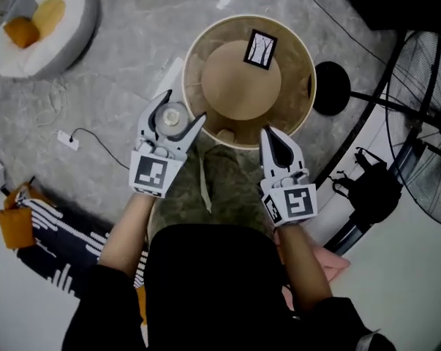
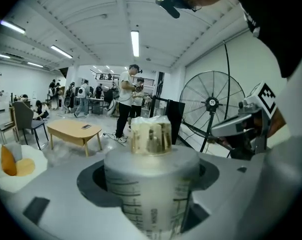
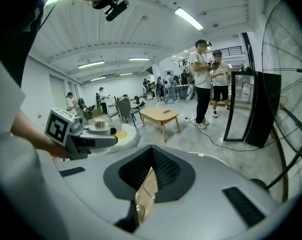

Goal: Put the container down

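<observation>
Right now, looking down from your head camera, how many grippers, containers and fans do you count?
Grippers: 2, left gripper and right gripper
Containers: 1, the container between the left jaws
Fans: 1, the fan
Total: 4

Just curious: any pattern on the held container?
Dark measuring lines on the container; left gripper view.

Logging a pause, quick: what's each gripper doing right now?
Left gripper: shut on the container.
Right gripper: shut, holding nothing.
</observation>
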